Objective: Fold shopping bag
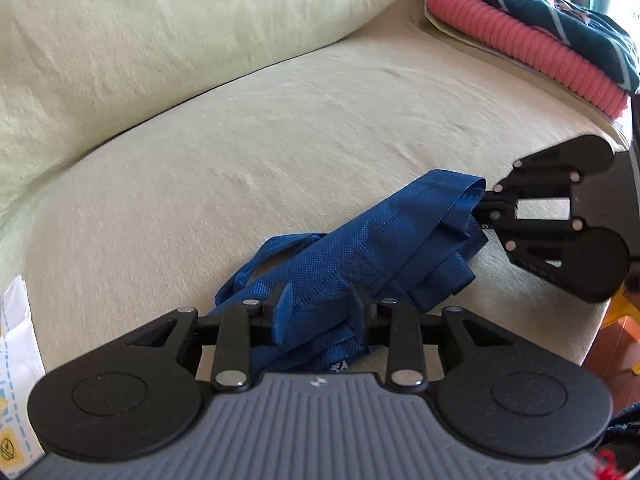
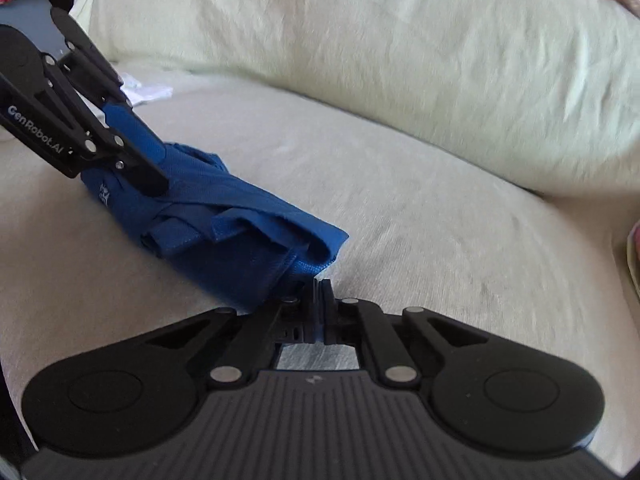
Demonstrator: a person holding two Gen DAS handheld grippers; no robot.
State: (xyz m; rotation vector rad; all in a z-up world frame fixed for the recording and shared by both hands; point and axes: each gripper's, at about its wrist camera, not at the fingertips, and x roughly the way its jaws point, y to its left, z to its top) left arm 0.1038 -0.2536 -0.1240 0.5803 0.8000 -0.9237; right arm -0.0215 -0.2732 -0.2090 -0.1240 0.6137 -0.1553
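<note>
Your left gripper [image 1: 320,308] has its fingers [image 1: 282,312] straddling one end of the folded blue shopping bag [image 1: 360,248] on the sofa cushion [image 1: 280,140], anchoring it. Your right gripper [image 2: 320,300], fingers pressed together on the bag's far corner, keeps the bundle stretched between them.

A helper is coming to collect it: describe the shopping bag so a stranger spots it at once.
Look at the pale green sofa seat in front of the big back cushion. The blue woven shopping bag lies there rolled into a long bundle. It is the only blue item on the seat, unlike the pink and teal folded textiles at the end.
</note>
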